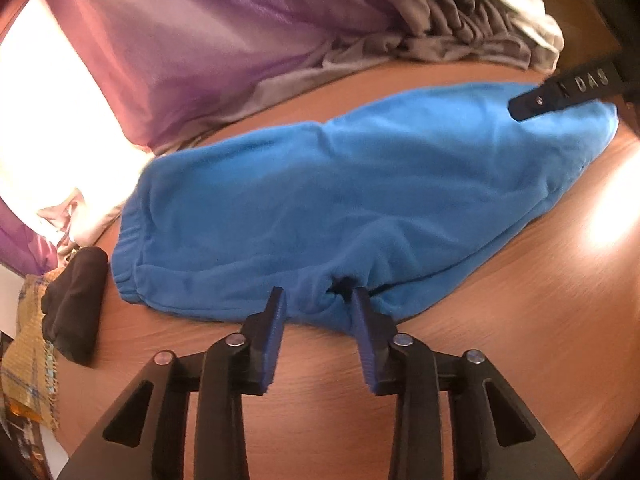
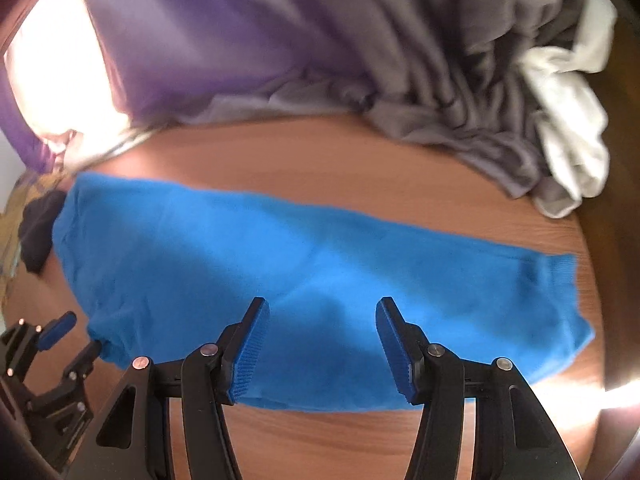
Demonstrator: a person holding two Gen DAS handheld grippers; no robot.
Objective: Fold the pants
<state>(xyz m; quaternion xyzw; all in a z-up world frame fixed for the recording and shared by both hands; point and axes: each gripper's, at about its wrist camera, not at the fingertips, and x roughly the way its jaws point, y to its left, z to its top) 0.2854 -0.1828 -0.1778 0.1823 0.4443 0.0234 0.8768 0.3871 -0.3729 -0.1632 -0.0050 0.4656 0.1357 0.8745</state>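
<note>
Left fingers (image 1: 319, 300) stand apart at the near edge of the pants (image 1: 340, 200); right fingers (image 2: 322, 332) gape over them on the surface (image 2: 320, 160). Both should pinch that edge evenly before lifting.

Blown-out white glare from the window (image 1: 52, 120) at upper left, a hot glint on the surface (image 1: 608, 208), soft motion blur, edges bowed and dark

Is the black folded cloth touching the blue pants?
Apart. The left wrist view shows bare table between black cloth and blue pants.
</note>
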